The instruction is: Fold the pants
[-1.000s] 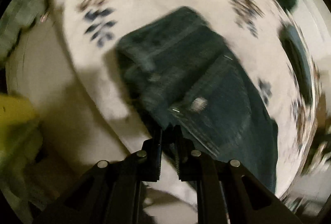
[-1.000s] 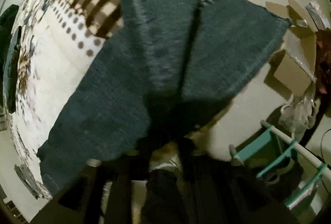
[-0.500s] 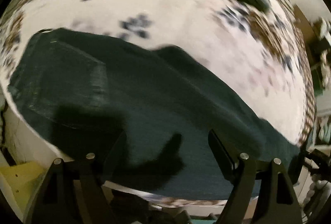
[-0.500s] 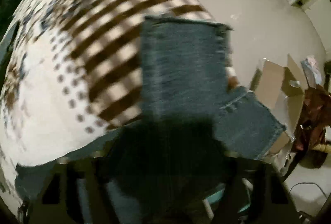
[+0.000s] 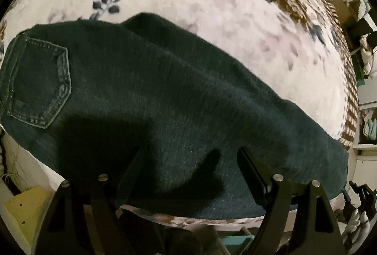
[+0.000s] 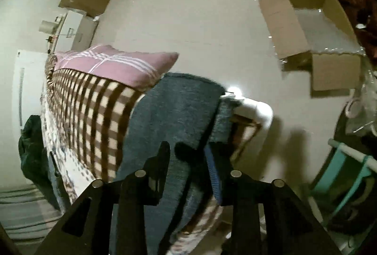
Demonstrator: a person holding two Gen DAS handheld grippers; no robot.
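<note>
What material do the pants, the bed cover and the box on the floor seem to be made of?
Pants: apparently dark denim, matte, with a stitched patch pocket.
Bed cover: likely soft fleece or plush, fuzzy floral print.
Box: corrugated cardboard by its look, plain brown with open flaps.

pants: dark denim, matt, coarse weave, raised stitching on pocket
blanket: soft fleecy cloth, matt, floral and check print
pillow: smooth woven cloth, pink, white stripes
floor: glossy, smooth, light glare
box: brown cardboard, matt
left gripper: black matt plastic, shiny metal pins
</note>
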